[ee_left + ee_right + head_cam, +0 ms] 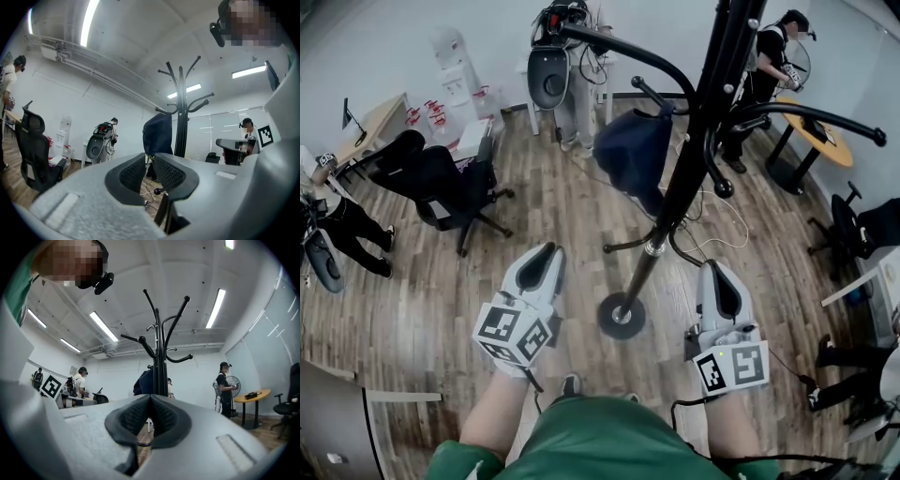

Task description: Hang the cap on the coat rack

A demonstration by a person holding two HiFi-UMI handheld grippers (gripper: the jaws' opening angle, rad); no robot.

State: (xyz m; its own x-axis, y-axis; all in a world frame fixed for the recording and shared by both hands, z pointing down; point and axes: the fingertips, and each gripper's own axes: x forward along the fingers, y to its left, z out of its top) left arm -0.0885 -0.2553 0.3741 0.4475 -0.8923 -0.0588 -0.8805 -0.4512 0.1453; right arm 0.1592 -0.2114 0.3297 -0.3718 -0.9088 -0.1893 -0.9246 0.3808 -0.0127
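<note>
Cap [633, 150] on coat rack [675, 202] hook (far side); left gripper [548, 251], right gripper [713, 267] flank its base.

Dark navy cap [630, 150], hanging on black coat rack [698, 131], rack upright with curved hooks

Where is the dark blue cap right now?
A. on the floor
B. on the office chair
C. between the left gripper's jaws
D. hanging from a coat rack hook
D: the cap hangs from a hook on the coat rack, above the floor.
</note>
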